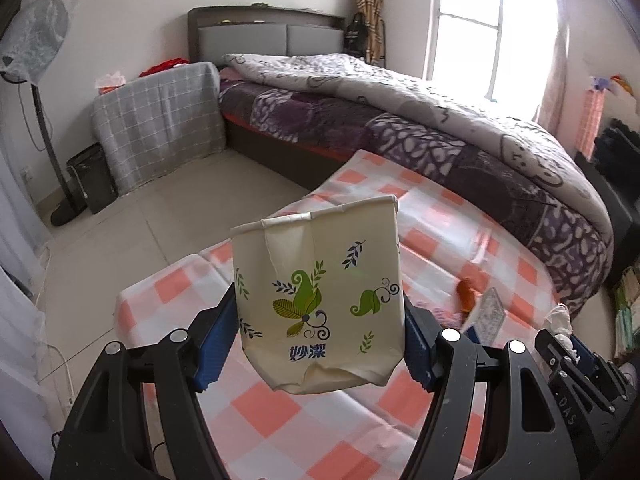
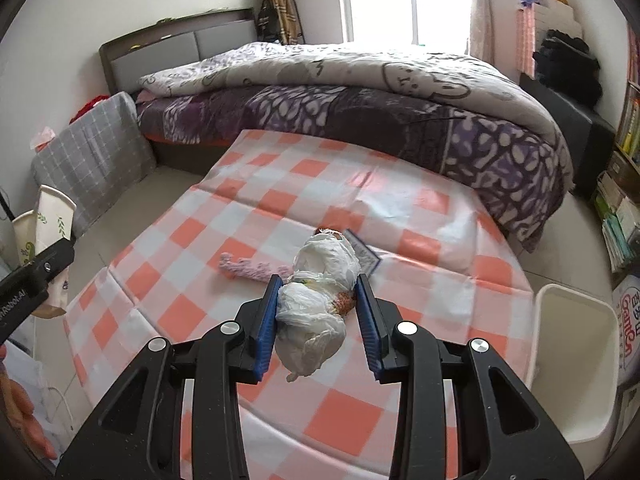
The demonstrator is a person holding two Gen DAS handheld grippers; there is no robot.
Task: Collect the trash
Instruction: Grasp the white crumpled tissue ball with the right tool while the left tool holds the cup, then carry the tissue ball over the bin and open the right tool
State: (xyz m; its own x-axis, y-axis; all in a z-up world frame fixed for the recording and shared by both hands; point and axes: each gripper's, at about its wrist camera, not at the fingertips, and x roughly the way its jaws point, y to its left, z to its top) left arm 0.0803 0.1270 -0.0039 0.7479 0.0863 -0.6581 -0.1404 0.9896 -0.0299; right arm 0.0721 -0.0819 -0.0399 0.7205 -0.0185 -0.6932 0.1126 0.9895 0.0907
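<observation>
My left gripper [image 1: 318,336] is shut on a crushed cream paper cup [image 1: 316,280] with green leaf print, held above the checked table [image 1: 280,408]. The same cup [image 2: 50,216] shows at the left edge of the right wrist view. My right gripper [image 2: 318,320] is shut on a crumpled white plastic wad [image 2: 324,260] with something orange wrapped inside, lifted over the table [image 2: 320,176]. On the cloth beyond the wad lie a pink knitted piece [image 2: 248,268] and a small patterned packet [image 2: 366,256].
A white plastic bin [image 2: 576,360] stands off the table's right side. A dark waste bin [image 1: 90,176] sits on the floor by a fan stand. A bed [image 2: 360,92] runs behind the table, and shelves [image 2: 624,200] line the right wall.
</observation>
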